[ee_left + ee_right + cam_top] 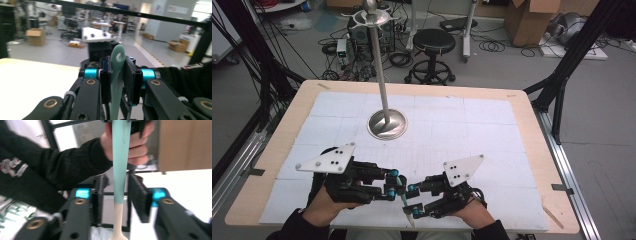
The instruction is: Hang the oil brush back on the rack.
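Observation:
A slim utensil with a mint-green handle (pixel 117 75) and a cream lower part (pixel 118 220) hangs between both grippers near the table's front edge (pixel 406 209). My left gripper (pixel 117 80) is shut on the green handle just below its hanging hole, both pads pressing on it. In the high view that gripper (pixel 398 186) sits left of centre, held in a hand. My right gripper (pixel 119 197) stands open around the same utensil where green meets cream, with a gap on each side of it. From above, the right gripper (pixel 412 197) faces the left one, tip to tip.
A metal stand with a round base (pixel 387 125) and a tall pole rises at the table's middle. A white gridded mat (pixel 472 130) covers the wooden tabletop. Beyond the far edge are a black stool (pixel 433 47), cables and cardboard boxes (pixel 532 20).

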`<state>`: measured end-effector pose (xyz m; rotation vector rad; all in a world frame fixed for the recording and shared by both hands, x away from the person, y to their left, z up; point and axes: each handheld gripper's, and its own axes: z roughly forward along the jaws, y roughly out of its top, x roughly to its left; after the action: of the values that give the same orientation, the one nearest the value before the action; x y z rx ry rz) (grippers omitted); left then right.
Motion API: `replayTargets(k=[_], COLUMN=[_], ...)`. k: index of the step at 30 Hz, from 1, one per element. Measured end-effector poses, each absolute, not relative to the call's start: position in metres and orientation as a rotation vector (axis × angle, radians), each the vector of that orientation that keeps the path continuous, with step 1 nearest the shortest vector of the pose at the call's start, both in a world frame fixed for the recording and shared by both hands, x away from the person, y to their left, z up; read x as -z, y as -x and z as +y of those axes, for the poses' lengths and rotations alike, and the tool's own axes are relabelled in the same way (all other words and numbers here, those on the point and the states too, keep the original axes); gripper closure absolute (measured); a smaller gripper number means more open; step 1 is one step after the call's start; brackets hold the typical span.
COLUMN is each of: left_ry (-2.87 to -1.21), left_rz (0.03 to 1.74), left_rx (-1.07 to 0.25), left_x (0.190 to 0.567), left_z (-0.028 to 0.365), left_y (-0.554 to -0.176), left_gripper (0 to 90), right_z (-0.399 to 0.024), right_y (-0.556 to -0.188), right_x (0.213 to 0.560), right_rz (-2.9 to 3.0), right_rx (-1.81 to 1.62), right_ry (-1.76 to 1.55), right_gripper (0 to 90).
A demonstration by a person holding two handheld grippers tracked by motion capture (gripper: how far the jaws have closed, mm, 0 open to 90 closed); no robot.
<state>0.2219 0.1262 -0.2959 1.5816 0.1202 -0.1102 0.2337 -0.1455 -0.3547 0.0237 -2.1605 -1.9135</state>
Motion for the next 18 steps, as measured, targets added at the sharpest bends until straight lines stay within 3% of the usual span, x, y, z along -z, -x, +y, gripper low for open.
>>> replayTargets(k=[9,18], left_ry=[-1.597,-1.595], left_rz=[0.290,0.410], left_rx=[-0.021,-0.104], left_x=[0.295,0.294], left_z=[0.131,0.128], left_y=[-0.226,-0.225], left_gripper=[76.8,76.8], right_z=[-0.158,-0.152], right_y=[-0.230,-0.221], right_x=[0.351,0.347], right_rz=[-2.273,-2.460], right_rx=[2.000,2.041], right_ry=[0.186,0.287], right_gripper=[44.5,49.2])
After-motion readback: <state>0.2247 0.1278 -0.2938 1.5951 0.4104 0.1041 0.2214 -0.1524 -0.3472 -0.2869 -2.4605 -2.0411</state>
